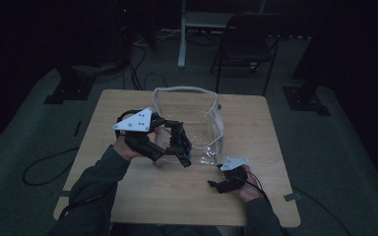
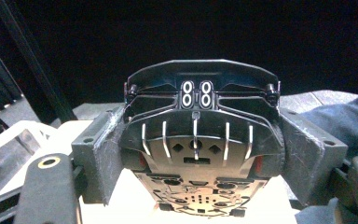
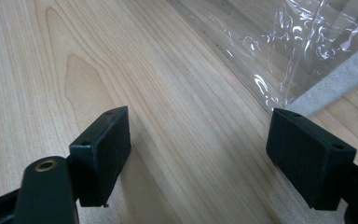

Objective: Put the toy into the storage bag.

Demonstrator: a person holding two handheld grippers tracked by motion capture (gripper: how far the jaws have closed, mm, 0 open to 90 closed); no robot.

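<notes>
Scene: a dim room with a light wooden table, seen from the high view; a person's 2 forearms in dark sleeves come in from the bottom edge.
Left gripper: raised above the table at the left, its 2 pads clamped on a black plastic part, with the grey plate on top facing the camera.
Held thing: a black moulded plastic part, wide and curved, with 5 pale slits across its middle band and 4 small white ovals near its top edge; in the left gripper view it sits squarely between the 2 pads, pressed on both sides.
Where it is: in the high view the black part hangs in front of the near left wall of the bag, off the tabletop; whether it touches the bag I cannot tell.
Clear plastic bag: stands open on the middle of the table, rim up, its near edge creased and shiny.
Right gripper: low over the table at the right, jaws spread wide with bare wood between them and nothing held.
Right gripper and bag: the bag's bottom corner lies just beyond its far pad, apart from it.
Background: a dark chair stands on the floor beyond the table.
</notes>
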